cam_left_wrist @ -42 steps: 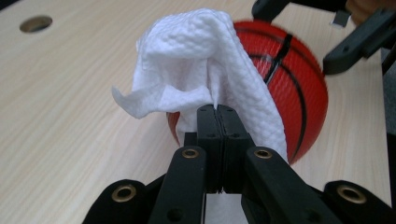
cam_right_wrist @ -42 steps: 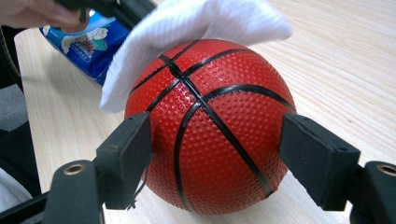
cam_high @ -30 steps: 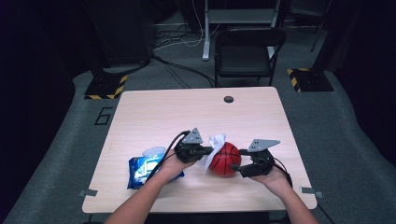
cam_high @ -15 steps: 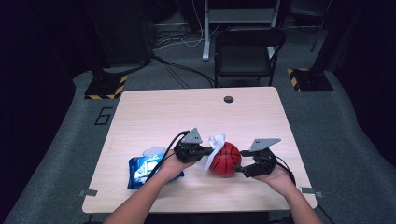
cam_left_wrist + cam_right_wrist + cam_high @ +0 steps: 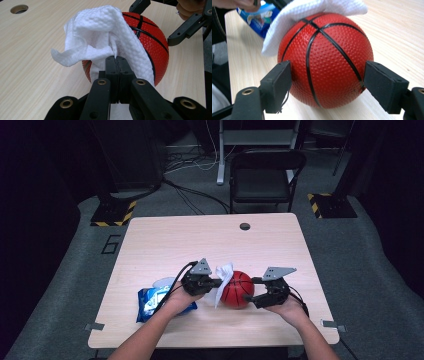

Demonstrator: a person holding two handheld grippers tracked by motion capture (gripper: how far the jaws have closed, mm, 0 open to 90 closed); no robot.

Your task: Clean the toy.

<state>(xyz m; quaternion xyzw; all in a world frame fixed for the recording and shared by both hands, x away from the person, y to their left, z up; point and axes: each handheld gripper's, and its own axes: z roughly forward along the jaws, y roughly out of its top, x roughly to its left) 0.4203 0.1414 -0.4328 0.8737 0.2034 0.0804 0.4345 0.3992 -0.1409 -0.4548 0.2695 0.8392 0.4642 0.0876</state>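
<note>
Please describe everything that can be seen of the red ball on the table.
The red ball is a small basketball: pebbled, rubbery-looking skin with thin black seam lines. It rests on the wooden table, near its front edge. A white paper towel, pinched by the shut left gripper, drapes over its top and one side. The right gripper straddles it; its jaws have just been opening, and a gap shows at one pad.
</note>
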